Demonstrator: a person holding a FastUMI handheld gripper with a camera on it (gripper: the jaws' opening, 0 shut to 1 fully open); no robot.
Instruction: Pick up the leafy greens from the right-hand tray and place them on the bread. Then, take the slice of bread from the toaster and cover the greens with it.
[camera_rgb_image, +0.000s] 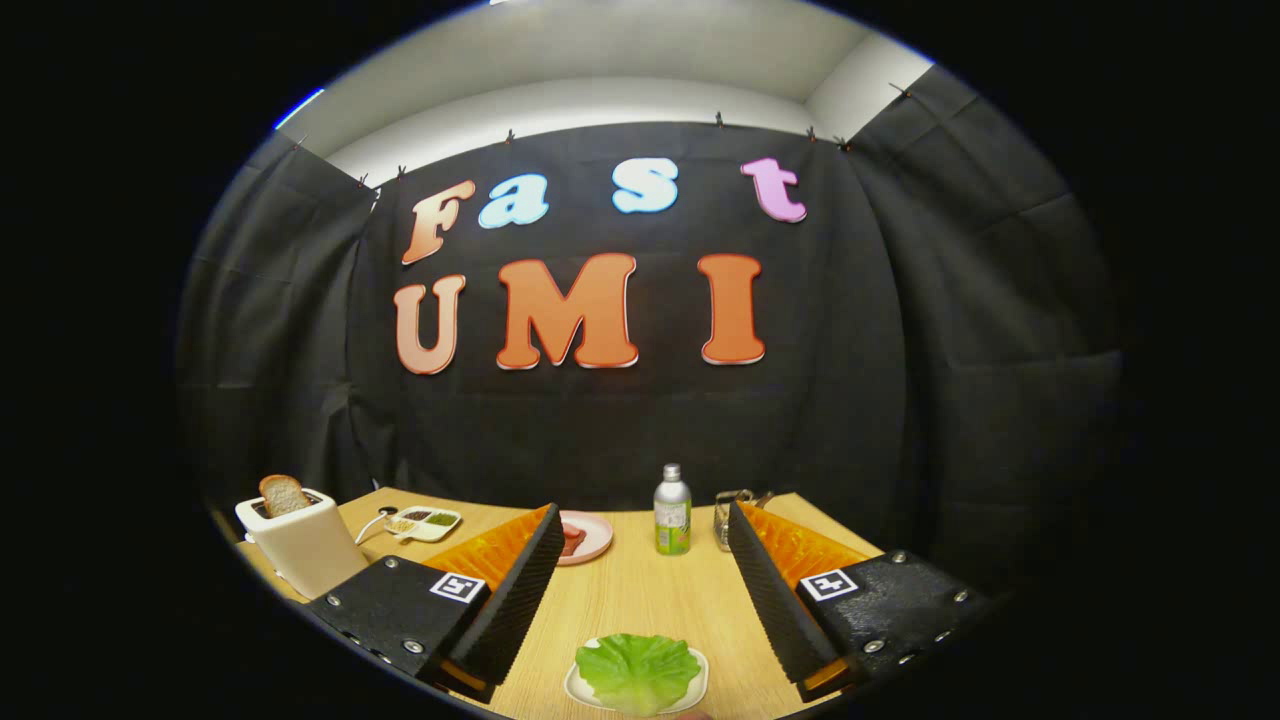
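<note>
Nearest, at the bottom centre of the frame, the leafy greens (640, 672) lie on a small white plate (578, 690), in the gap between the two fingers and slightly nearer than their tips. The gripper (640, 655) is spread wide, its ribbed pads facing each other across bare table, and it holds nothing. That is the relation the coming move seems to turn on: the leaf sits centred between the fingers, so they would need to come down and close inward. The leaf's broader span looks to run left to right.

Further up, at lower centre, a pink plate (592, 540) peeks from behind the left finger, carrying something reddish that is partly hidden. A green-labelled bottle (672, 510) stands to its right, its writing too small to read, and a metal object (730, 505) sits beside it.

At lower left, the white toaster (300, 545) holds the slice of bread (284, 494) upright in its slot, with a divided dish (424, 522) just beyond.

Each finger carries a square black-and-white marker; no brand is legible.
</note>
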